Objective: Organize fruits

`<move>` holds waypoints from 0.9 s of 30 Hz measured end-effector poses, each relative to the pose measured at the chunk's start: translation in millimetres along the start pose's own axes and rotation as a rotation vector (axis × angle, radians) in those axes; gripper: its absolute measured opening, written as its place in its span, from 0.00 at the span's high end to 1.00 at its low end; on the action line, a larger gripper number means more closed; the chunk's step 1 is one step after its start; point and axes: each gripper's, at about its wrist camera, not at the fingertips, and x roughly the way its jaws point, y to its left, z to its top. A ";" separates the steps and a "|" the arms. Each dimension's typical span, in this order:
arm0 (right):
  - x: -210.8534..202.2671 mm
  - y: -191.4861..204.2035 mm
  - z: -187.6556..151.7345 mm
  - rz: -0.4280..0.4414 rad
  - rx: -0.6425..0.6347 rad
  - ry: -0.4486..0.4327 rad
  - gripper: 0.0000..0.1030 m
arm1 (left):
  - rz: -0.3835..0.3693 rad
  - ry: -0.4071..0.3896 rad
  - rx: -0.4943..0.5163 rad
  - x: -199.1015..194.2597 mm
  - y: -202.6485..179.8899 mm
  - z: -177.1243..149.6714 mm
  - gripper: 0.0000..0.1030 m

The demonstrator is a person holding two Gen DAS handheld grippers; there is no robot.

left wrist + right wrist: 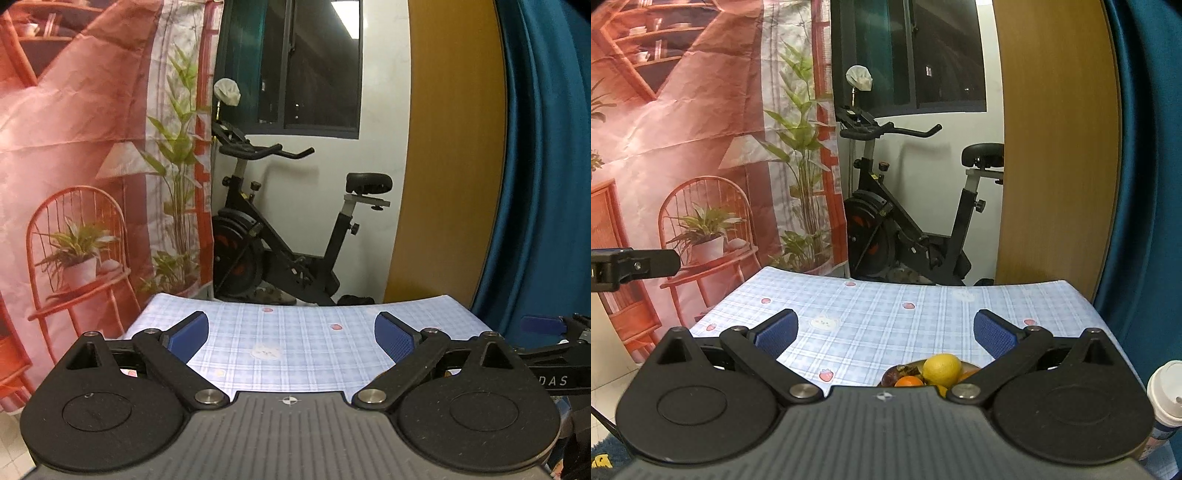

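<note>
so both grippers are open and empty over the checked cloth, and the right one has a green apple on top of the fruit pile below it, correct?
Not an apple: the fruit on top of the pile is a yellow lemon, seen in the right wrist view. The rest holds: left gripper and right gripper are open and empty over the checked cloth.

The tablecloth was pale blue plaid with pink strawberries. The lemon was yellow, the orange orange, the curtain teal.

Left gripper with blue pads spread wide and nothing between them, above a checked tablecloth. Far behind: exercise bike; printed backdrop left, blue curtain right.
</note>
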 end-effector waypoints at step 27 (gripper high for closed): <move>-2.1 1.0 -2.2 0.002 0.002 0.002 0.00 | 0.051 -0.015 0.003 -6.5 -3.2 -1.5 0.03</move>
